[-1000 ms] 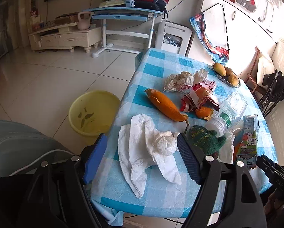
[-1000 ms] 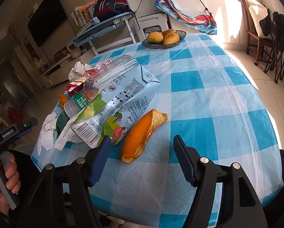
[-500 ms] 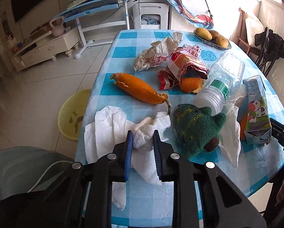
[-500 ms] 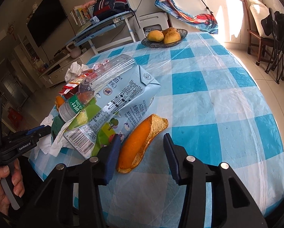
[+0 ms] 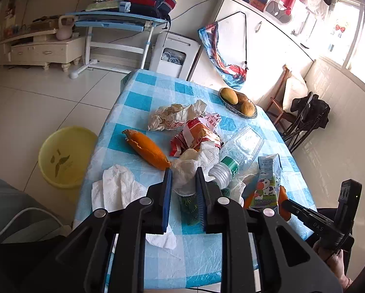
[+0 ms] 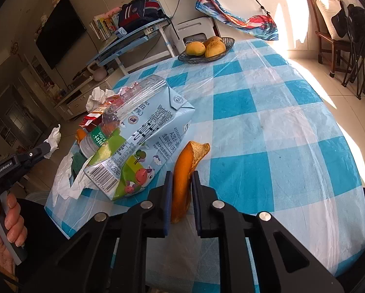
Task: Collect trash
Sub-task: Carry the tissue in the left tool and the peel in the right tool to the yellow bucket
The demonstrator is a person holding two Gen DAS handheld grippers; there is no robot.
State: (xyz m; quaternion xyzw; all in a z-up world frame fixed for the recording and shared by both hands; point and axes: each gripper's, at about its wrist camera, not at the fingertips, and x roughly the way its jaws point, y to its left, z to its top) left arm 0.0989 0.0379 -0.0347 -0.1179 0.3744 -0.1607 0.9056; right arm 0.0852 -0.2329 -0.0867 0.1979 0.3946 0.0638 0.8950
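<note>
Left gripper (image 5: pixel 182 185): jaws closed on a crumpled white tissue (image 5: pixel 194 163), lifted above the checked tablecloth (image 5: pixel 143 102). Right gripper (image 6: pixel 181 195): jaws clamped on an orange peel (image 6: pixel 184 171), just beside the milk carton (image 6: pixel 143 144). A second peel (image 5: pixel 145 147) lies on the table; a yellow basin (image 5: pixel 65 156) stands on the floor.

The tabletop (image 5: pixel 143 102) has a blue and white checked cover. Ahead of the left jaws lie 1 orange peel (image 5: pixel 145 147), crumpled wrappers (image 5: pixel 194 134) and a fruit basket (image 5: pixel 238 103); a milk carton (image 5: pixel 266 180) lies to their right, and white tissue (image 5: pixel 116 188) to their left.
</note>
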